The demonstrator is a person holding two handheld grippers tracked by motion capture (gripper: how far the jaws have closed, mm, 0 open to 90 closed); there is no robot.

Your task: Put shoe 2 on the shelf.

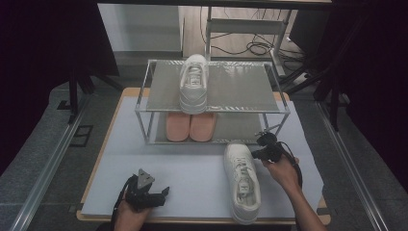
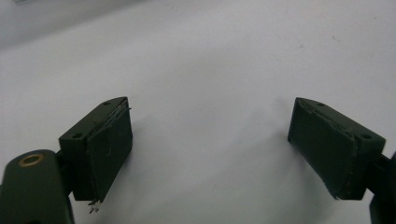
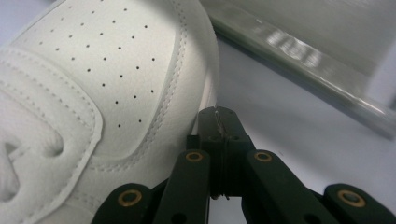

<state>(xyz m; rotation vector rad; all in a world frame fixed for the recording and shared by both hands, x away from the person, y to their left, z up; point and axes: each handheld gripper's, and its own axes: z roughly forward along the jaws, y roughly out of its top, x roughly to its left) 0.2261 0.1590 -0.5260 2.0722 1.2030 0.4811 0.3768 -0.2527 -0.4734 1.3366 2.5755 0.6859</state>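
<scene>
A metal shoe rack (image 1: pixel 284 109) stands at the far side of the white table (image 1: pixel 144 159). It is the landmark here. On its top shelf sits one white sneaker (image 1: pixel 194 84), toe pointing toward the person. On the bottom shelf, under that shoe, sits a pair of pink slippers (image 1: pixel 190 126), side by side and touching.

Just in front of the rack, a bit to its right, a second white sneaker (image 1: pixel 243 180) lies on the table. Its toe points at the rack. It looks like the mate of the shoe on top, so the person probably means to put it up there beside it. There is room on the top shelf to the right of the first shoe.

The right gripper (image 1: pixel 257 153) is close to the rack's front rail, right by the toe of the loose sneaker. In the right gripper view its jaws are pressed together with nothing between them, and the tip sits against the edge of the sneaker's toe (image 3: pixel 140 70). It looks like it is nudging the shoe to line it up, not lifting it.

The left gripper (image 1: pixel 166 191) rests far in front of the rack, near the table's front edge. Its jaws are spread wide over bare table and hold nothing. It seems to be waiting.

No brand, label or writing can be read on the shoes or the rack.
</scene>
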